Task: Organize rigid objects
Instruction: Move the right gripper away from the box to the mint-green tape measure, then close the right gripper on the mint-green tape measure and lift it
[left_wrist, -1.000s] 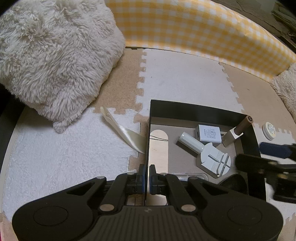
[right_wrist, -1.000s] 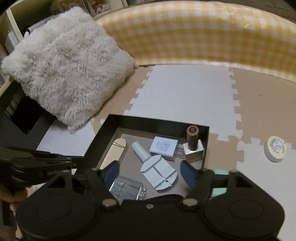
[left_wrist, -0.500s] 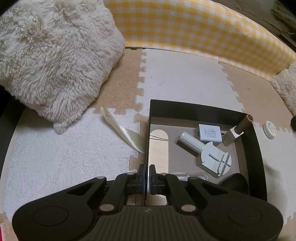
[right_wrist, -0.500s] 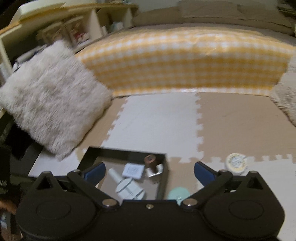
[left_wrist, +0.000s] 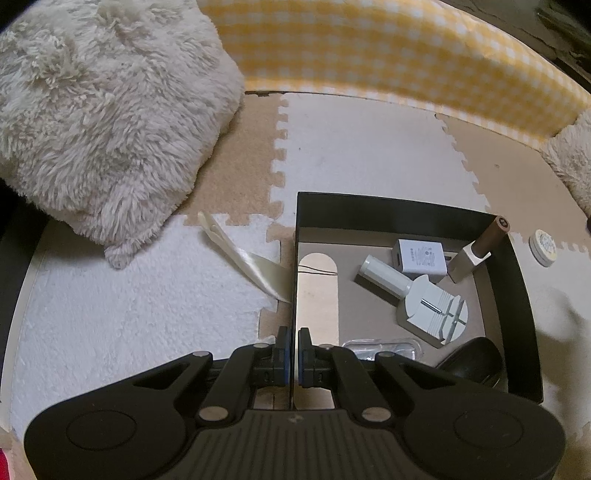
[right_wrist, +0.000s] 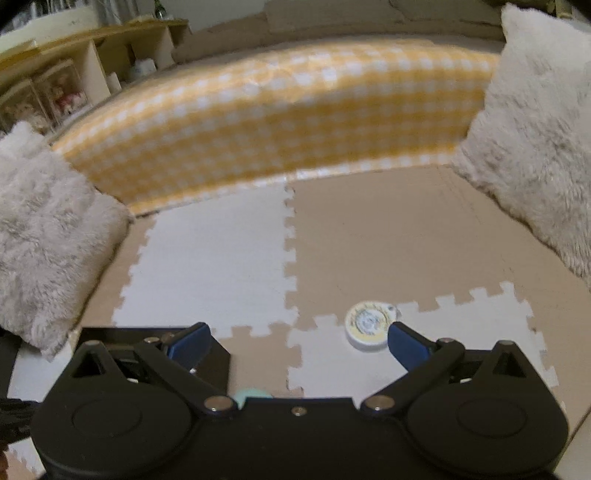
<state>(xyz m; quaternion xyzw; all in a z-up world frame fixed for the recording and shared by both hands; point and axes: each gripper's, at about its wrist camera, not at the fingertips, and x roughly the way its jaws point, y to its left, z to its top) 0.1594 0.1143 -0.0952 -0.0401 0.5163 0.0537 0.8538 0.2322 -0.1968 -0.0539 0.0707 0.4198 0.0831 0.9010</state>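
- Reaching for the small round white tin with a yellow-rimmed lid (right_wrist: 370, 329) is the step in hand, by the look of it; the tin lies on the foam puzzle-mat floor (right_wrist: 221, 258), outside and to the right of the black open-topped cardboard box (left_wrist: 406, 208).
- The right gripper (right_wrist: 297, 341) has its blue fingers (right_wrist: 406, 345) wide apart with nothing between them; the tin sits just off the right-hand finger, so the person would do well to shift right until it is centred.
- The tin is low and flat; the fingers should come down to the mat before closing across its rim.
- The left gripper (left_wrist: 291, 356) has its fingers together on the box's near-left wall, steadying it; holding that grip should keep the box from sliding.
- A pale mint object (right_wrist: 251, 397) peeks beside the box, mostly hidden.
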